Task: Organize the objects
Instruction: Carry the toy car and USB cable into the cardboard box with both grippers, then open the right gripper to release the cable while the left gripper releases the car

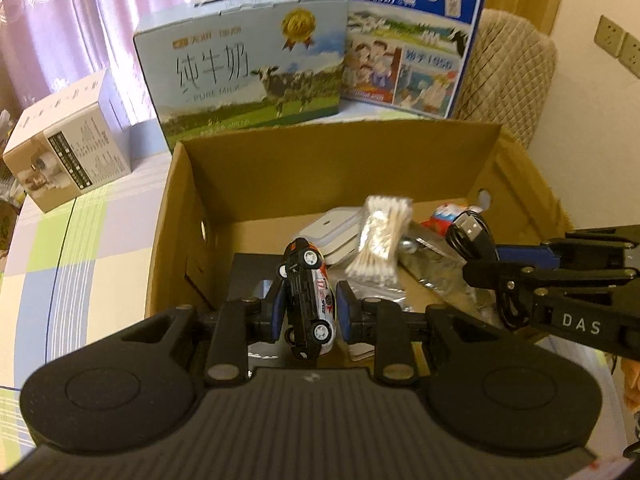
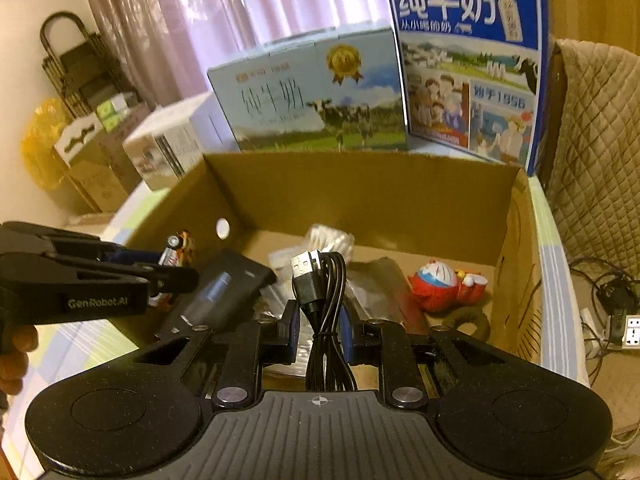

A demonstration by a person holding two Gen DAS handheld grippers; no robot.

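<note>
Left gripper fingers pinching a toy car, right gripper fingers pinching a coiled black USB cable, both above an open cardboard box

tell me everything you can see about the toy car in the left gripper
The toy car is a small model with a white, orange and red racing livery, black underside and white-hubbed wheels. It looks like painted metal or plastic. It is turned on its side, nose pointing away, pinched between the blue pads of the left gripper, held above the near edge of the open cardboard box. Only the pads touch it.
</note>
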